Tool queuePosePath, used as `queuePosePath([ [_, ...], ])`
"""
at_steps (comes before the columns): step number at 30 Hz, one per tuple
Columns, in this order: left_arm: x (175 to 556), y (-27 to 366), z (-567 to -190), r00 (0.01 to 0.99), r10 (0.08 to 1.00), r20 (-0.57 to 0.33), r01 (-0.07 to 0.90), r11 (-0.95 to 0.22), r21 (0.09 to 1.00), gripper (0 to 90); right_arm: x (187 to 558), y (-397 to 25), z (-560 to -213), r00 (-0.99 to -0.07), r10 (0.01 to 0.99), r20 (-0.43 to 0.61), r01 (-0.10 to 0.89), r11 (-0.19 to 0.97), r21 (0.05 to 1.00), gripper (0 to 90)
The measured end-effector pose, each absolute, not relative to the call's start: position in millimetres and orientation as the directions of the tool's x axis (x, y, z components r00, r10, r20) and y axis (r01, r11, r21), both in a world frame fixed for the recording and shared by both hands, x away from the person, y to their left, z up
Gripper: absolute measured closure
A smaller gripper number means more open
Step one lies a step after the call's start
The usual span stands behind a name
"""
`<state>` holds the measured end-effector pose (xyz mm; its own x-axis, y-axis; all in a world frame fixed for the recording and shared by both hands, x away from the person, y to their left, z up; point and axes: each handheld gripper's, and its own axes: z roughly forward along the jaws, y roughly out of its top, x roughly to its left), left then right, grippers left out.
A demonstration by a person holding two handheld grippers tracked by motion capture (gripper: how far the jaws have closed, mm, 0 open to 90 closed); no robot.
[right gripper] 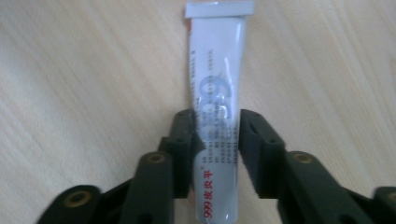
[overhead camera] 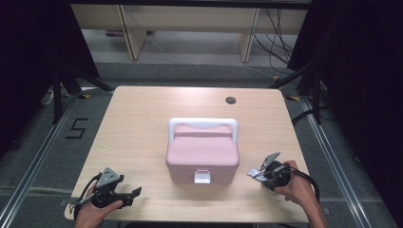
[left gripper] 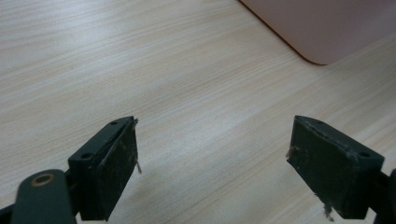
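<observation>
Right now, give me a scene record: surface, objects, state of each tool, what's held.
surface: light wood-grain table with a small round grommet hole
container: pink plastic box at table centre, lid shut, white handle folded back, white latch at its near side
left tool: open, holding nothing, low over bare table, near left of the box
right tool: shut on white squeeze tube
held item: white squeeze tube with red and grey print, crimped end pointing away from the tool
</observation>
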<state>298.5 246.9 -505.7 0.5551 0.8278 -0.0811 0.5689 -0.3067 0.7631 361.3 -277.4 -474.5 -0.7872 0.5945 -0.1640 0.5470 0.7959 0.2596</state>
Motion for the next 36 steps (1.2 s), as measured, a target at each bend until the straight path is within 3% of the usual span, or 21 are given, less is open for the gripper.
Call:
queuePosePath([
  [6,298.0,246.7,-506.2,0.553,0.83,-0.078,0.566,-0.305,0.766,14.9,358.5,-279.5,-464.9,-0.74,0.655,-0.149,0.584,0.737,0.342,54.7],
  [12,297.7,246.4,-505.4,0.56,0.825,-0.083,0.566,-0.307,0.765,14.9,354.6,-277.6,-456.1,-0.677,0.725,-0.123,0.573,0.625,0.53,38.8],
  [19,298.0,246.3,-505.2,0.566,0.82,-0.078,0.56,-0.314,0.767,14.9,344.9,-274.9,-452.5,-0.585,0.809,-0.061,0.564,0.459,0.687,33.7],
  [20,297.9,246.2,-505.3,0.565,0.821,-0.079,0.56,-0.311,0.767,14.9,344.9,-275.1,-453.5,-0.587,0.805,-0.086,0.528,0.462,0.712,33.5],
  [35,297.8,246.4,-505.0,0.567,0.82,-0.077,0.558,-0.313,0.768,14.9,325.0,-272.0,-463.2,-0.512,0.859,0.008,0.525,0.306,0.794,29.8],
  [36,297.9,246.6,-505.1,0.566,0.821,-0.075,0.558,-0.315,0.768,14.9,325.7,-273.2,-463.8,-0.523,0.852,-0.026,0.497,0.329,0.803,29.2],
])
